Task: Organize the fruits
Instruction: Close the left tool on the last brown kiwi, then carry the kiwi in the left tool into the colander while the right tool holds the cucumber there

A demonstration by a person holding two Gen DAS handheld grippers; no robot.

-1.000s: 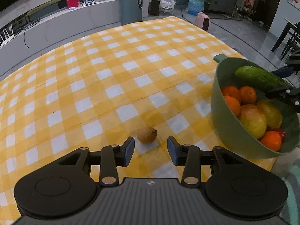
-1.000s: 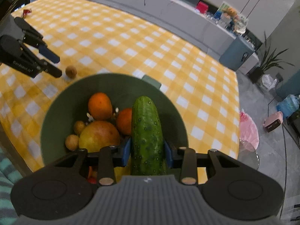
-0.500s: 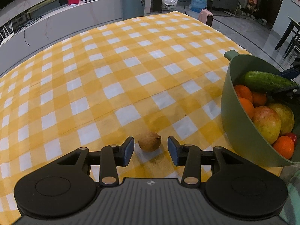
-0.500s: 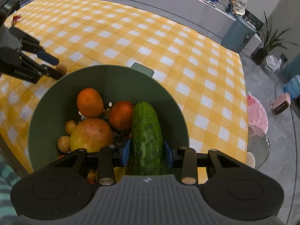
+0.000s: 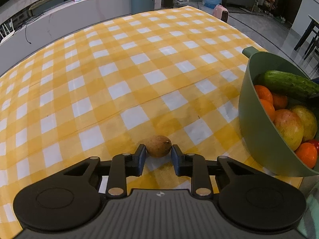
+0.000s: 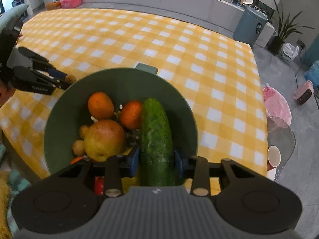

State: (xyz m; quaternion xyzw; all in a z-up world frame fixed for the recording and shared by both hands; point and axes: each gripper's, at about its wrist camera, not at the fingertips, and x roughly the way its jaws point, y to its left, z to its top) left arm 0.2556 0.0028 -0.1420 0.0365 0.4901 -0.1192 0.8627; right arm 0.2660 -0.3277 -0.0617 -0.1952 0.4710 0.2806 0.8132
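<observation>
left gripper (image 5: 158, 155): jaws just closed on small brown fruit (image 5: 158, 145), near green bowl (image 5: 257, 131) | right gripper (image 6: 156, 162): jaws holding cucumber (image 6: 155, 139) over bowl

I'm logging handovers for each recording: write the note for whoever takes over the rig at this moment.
Left gripper: jaws have just been closing and now press both sides of the small brown oval fruit, which still sits on the yellow-and-white checked tablecloth.
Right gripper: shut on the dark green bumpy cucumber, held over the green plastic bowl.
Done: the bowl already holds oranges, a large yellow-red fruit and a few small brown ones.
Left: lift the brown fruit into the bowl; likely release the cucumber there too.
</observation>
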